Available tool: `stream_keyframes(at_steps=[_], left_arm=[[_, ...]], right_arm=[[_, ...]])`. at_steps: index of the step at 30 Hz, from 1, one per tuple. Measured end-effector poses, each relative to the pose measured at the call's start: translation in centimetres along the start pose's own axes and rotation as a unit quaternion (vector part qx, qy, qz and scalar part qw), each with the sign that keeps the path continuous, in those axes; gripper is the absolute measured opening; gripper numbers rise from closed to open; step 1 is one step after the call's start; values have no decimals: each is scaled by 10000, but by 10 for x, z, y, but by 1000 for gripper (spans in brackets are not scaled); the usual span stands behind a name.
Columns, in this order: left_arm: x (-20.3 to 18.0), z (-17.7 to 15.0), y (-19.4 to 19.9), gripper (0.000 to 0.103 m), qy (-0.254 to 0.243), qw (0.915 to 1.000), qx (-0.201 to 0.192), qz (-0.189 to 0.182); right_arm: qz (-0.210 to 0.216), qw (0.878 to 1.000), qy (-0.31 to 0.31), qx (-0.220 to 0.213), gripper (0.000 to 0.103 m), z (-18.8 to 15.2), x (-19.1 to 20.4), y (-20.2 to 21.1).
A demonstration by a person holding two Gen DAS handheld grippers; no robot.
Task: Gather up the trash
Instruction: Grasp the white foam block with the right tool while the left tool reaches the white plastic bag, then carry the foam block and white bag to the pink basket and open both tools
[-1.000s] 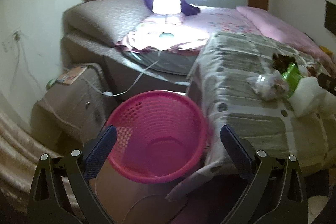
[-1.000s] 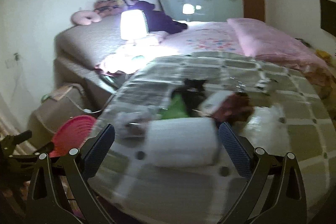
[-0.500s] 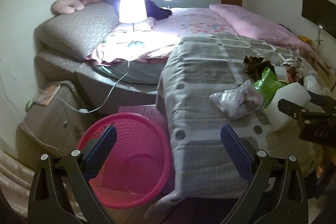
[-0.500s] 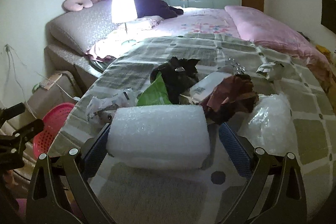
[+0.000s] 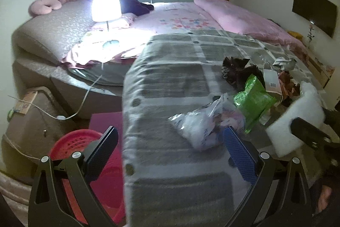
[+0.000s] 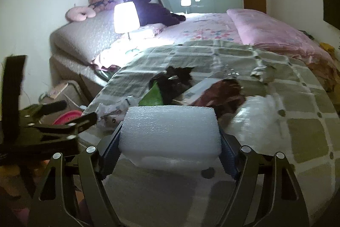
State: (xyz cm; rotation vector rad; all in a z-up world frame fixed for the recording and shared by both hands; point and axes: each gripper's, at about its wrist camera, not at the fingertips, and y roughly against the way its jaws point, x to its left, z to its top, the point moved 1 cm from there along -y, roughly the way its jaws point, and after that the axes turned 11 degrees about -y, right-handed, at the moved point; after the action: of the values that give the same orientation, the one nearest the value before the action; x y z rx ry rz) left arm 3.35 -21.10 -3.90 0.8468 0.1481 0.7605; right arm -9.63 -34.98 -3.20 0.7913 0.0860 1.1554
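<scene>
right hand-held gripper (image 6: 170,154): black forked arms, blue ribbed pads, jaws closing on a white foam block (image 6: 170,131), pads flush against its two short ends. block rectangular, pebbled and matte, edges rounded, resting on the checked blanket (image 6: 297,112) near the foot of the bed.

left hand-held gripper (image 5: 170,152): jaws wide apart, nothing between them, only blanket and the bed edge beneath. same build, blue textured pad on one finger, dark on the other.

trash heaped on the blanket just beyond the block: a crinkled clear plastic bag (image 5: 204,122) with printed scraps inside, a glossy green wrapper (image 5: 252,99), a crumpled black wrapper (image 5: 235,71), a flat white box (image 5: 271,80) with a printed label, a wad of brown paper (image 6: 221,93), a puffy sheet of clear bubble wrap (image 6: 257,112), a scrunched grey scrap (image 5: 284,62) farther back.

on the floor beside the bed, a round pink plastic basket (image 5: 80,154) with perforated walls, partly behind the left finger. blanket woven, grey-green squares with pale bands and dark dots at the crossings.

beyond: pink floral sheet, a smooth pink quilt (image 5: 240,16), a quilted grey headboard (image 5: 55,24), a lit lamp (image 5: 106,3) with a tapered shade standing on the bed.
</scene>
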Motion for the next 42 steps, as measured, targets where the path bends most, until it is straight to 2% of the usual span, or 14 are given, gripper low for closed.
stream_keyframes(at_steps=[7, 10, 14, 16, 17, 22, 30, 37, 42], left_arm=[[-7, 9, -26, 92, 56, 9995, 182, -253], [-10, 7, -30, 77, 73, 9991, 201, -363], [-8, 4, -29, 48, 240, 9979, 170, -584], [-9, 2, -25, 37, 237, 9976, 117, -640], [-9, 1, -23, 35, 225, 9975, 90, -658], [-5, -5, -13, 30, 288, 9970, 90, -718], [17, -14, 19, 29, 415, 9974, -89, -579], [38, -22, 47, 29, 532, 9979, -254, -256], [59, -31, 61, 29, 667, 9972, -300, 137]], right_arm=[[-42, 9997, -249, -7, 75, 0, -17, 4], [-28, 9996, -289, -11, 75, -1, -19, 5], [-9, 9996, -267, -22, 75, 0, -20, 6], [5, 9997, -259, -29, 75, 0, -20, 6], [11, 9997, -255, -28, 75, 0, -19, 7], [44, 9997, -227, -30, 75, -2, -14, 9], [189, 9998, -51, 22, 75, -5, 3, 10], [348, 9991, 219, 99, 75, -8, 27, 6], [466, 9979, 387, 228, 75, -10, 44, -2]])
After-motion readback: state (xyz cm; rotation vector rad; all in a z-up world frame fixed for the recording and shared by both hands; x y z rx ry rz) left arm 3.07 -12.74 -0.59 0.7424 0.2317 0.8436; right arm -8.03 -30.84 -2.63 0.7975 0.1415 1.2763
